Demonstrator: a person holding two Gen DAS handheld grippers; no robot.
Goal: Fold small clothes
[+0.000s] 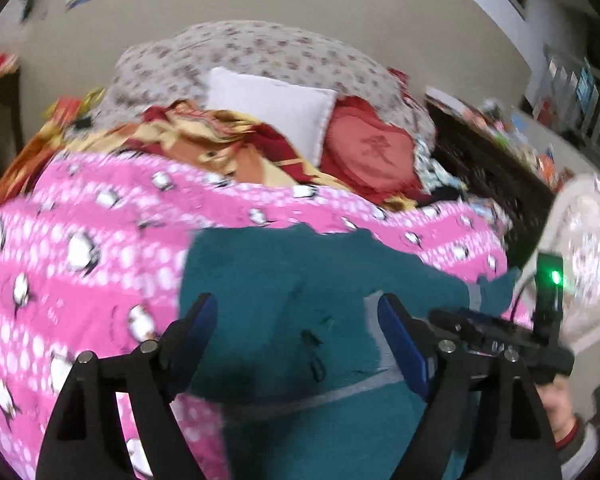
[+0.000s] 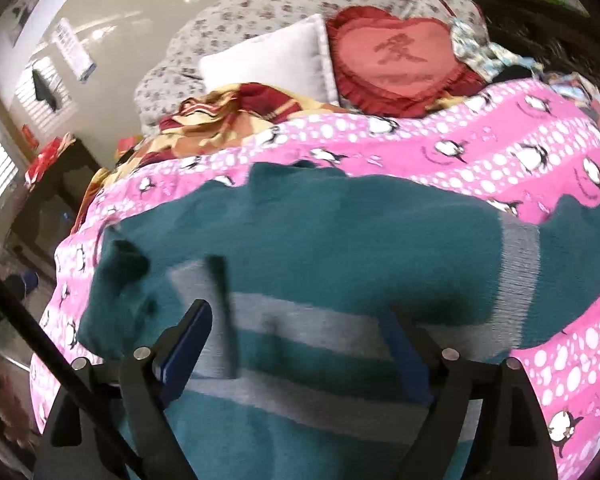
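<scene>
A small teal knitted garment with grey stripes (image 1: 284,280) lies spread on a pink penguin-print blanket (image 1: 80,240). My left gripper (image 1: 298,312) is open, its blue-padded fingers (image 1: 400,340) hovering over the garment's left part. The right gripper's body (image 1: 500,336) shows at the right edge of the left wrist view. In the right wrist view the garment (image 2: 340,232) fills the middle on the blanket (image 2: 520,152). My right gripper (image 2: 296,320) is open just above the grey-striped part, holding nothing.
Behind the blanket lie a crumpled red-and-yellow cloth (image 1: 220,136), a white pillow (image 1: 272,100), a red heart-shaped cushion (image 2: 400,60) and a floral duvet (image 1: 260,48). A dark cluttered dresser (image 1: 492,152) stands to the right of the bed.
</scene>
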